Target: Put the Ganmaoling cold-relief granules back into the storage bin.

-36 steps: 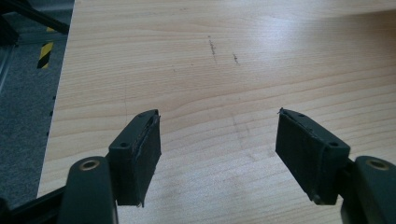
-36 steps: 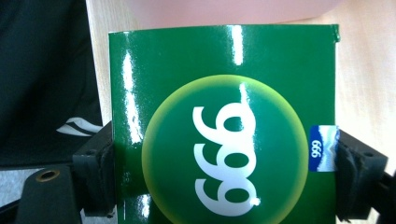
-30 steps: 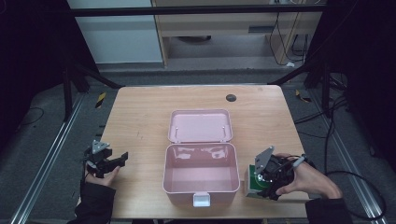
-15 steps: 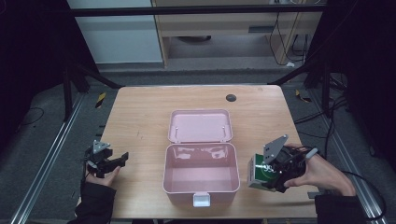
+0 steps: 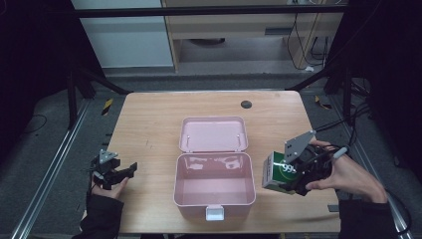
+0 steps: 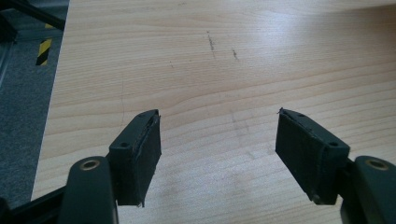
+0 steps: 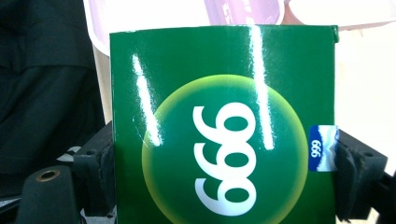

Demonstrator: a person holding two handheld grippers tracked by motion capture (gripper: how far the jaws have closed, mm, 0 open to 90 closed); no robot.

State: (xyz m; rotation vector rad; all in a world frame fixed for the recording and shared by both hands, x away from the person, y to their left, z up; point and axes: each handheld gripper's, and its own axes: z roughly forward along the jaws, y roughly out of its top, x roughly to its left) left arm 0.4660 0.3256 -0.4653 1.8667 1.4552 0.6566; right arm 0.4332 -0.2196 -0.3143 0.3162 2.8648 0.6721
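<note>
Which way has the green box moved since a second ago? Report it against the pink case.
Yes. The green box, clamped in the right tongs, has risen beside the pink case's right wall, off the table.

This looks like a lab or recording workshop rather than a home. The pale wooden worktop (image 5: pixel 149 124) stands alone on grey speckled carpet (image 5: pixel 35 164), ringed by black metal frame struts (image 5: pixel 89 79) and dark curtaining. Beyond the worktop, well past the right claw (image 5: pixel 293 174), a beige desk unit (image 5: pixel 234 30) has bundled black cables (image 5: pixel 303 35) hanging behind it. A silver floor rail (image 5: pixel 50 169) runs just outside the left claw (image 5: pixel 122 172), with yellow-and-black hazard tape (image 5: pixel 107 106) stuck down farther ahead of it.
</note>
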